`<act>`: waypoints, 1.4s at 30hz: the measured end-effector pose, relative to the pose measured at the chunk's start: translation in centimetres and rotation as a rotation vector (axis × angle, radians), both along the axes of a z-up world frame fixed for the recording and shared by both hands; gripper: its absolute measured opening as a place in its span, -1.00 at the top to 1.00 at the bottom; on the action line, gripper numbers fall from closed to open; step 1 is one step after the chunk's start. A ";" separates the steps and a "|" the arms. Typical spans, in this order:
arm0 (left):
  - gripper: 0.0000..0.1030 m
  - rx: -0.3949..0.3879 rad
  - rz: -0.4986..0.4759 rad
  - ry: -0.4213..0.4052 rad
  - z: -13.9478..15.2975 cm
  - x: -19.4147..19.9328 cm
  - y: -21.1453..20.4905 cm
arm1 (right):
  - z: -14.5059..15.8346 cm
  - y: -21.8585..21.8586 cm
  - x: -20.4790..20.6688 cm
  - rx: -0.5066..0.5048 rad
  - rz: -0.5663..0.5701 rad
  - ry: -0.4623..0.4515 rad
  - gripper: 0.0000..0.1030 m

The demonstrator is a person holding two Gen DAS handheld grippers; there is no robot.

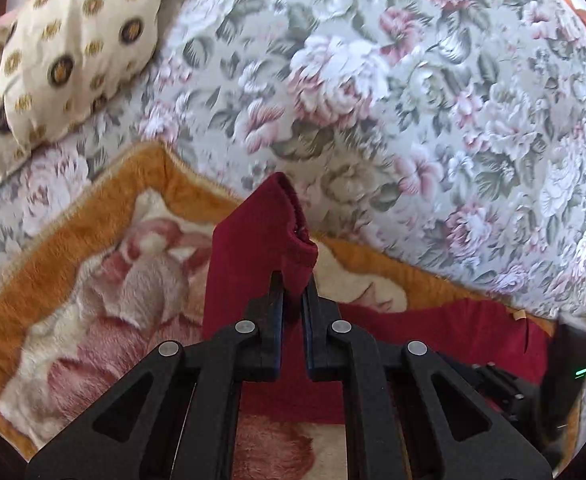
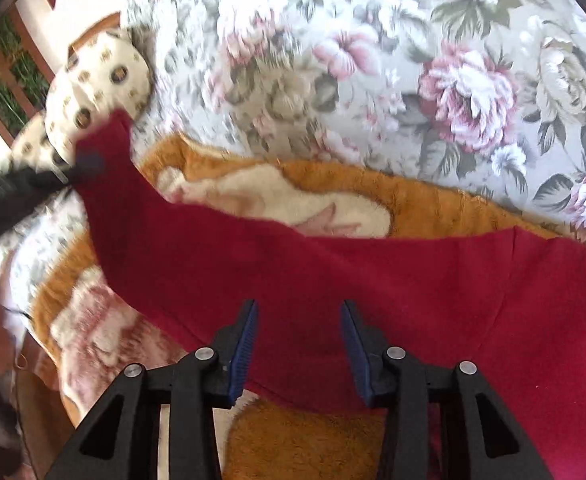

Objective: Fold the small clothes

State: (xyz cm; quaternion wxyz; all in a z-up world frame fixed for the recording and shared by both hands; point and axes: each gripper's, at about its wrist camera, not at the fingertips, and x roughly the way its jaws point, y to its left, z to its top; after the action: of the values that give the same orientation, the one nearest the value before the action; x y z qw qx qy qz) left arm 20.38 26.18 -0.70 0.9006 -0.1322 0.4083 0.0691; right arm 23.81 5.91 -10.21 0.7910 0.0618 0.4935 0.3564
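Observation:
A dark red knit garment [image 2: 433,288] lies across an orange and cream plush blanket [image 2: 433,204] on a bed. My left gripper [image 1: 293,280] is shut on the garment's sleeve cuff [image 1: 261,232] and holds it lifted above the blanket. In the right wrist view the left gripper [image 2: 81,166] shows at the far left, pulling the sleeve [image 2: 133,216] up and away. My right gripper [image 2: 299,312] is open, its jaws wide apart, hovering just over the body of the garment.
A floral bedspread [image 1: 413,100] covers the bed beyond the blanket [image 1: 65,240]. A cream pillow with dark round motifs [image 1: 77,48] sits at the far left; it also shows in the right wrist view [image 2: 101,80]. A wooden frame [image 2: 9,76] stands behind it.

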 end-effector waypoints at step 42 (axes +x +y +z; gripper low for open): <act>0.80 -0.051 -0.105 0.005 -4.5 -3.1 -12.9 | 15.5 -14.3 3.7 0.390 -0.101 -0.093 0.79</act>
State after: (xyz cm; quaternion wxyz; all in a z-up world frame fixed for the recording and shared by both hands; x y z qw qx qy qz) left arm 17.31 13.26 -5.24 0.8982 -0.1334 0.4188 0.0117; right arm 27.52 -8.41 5.29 0.8027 0.2220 0.3742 0.4078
